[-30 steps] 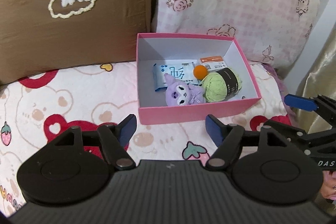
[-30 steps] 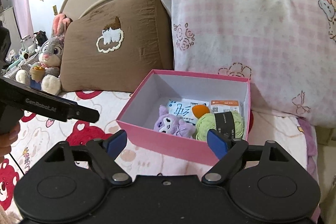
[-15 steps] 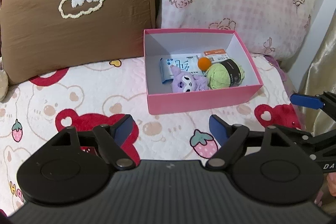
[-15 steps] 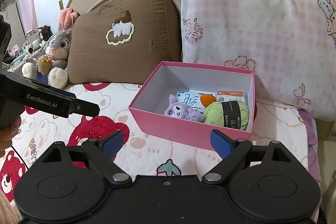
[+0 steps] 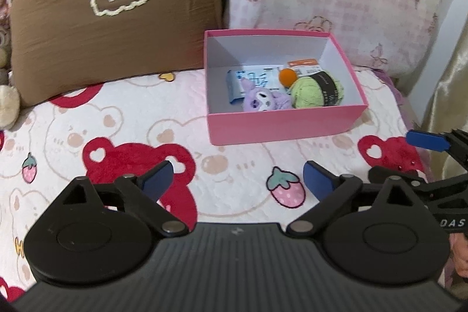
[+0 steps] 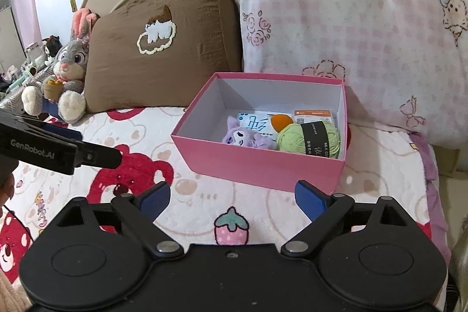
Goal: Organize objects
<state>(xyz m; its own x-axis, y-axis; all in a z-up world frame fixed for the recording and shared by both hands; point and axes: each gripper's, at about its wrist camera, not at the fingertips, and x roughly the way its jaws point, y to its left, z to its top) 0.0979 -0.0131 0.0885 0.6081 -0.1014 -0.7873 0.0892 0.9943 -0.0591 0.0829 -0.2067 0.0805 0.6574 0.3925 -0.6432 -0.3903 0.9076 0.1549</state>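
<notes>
1. Box (image 5: 280, 125): the pink open-topped box stands on the bed (image 5: 117, 119), at 12 o'clock from both hand-held grippers and against the pillows. It holds a green yarn ball (image 5: 318, 89), a purple plush (image 5: 263, 100), an orange ball (image 5: 288, 77), a blue-and-white packet (image 5: 251, 79) and an orange-labelled card (image 5: 304, 64).
2. Left hand-held gripper (image 5: 237, 177): jaws opening, nearly at full spread, nothing between them. It hangs over the bedspread, well short of the box's near wall.
3. Right hand-held gripper (image 6: 232, 195): jaws opening, wide, nothing between them. It is also clear of the box, with the near wall at about 1 o'clock.
4. Judged step: all loose items visible appear to be in the box already, so the step in hand is probably backing away, or checking for anything left out. Which of the two cannot be told.
5. Keep both sets of jaws spread and empty while clear of the box, so no fingertip snags the bedspread or the rim.
6. Verify the left half of the box: it is bare, so any further item should go there, at 10 o'clock from the plush.
7. Avoid nudging the near wall; the box sits on soft bedding and would probably tilt or slide.
8. Treat the rabbit toy (image 6: 68, 63) at 10 o'clock in the right view as not part of the load unless told otherwise.
</notes>
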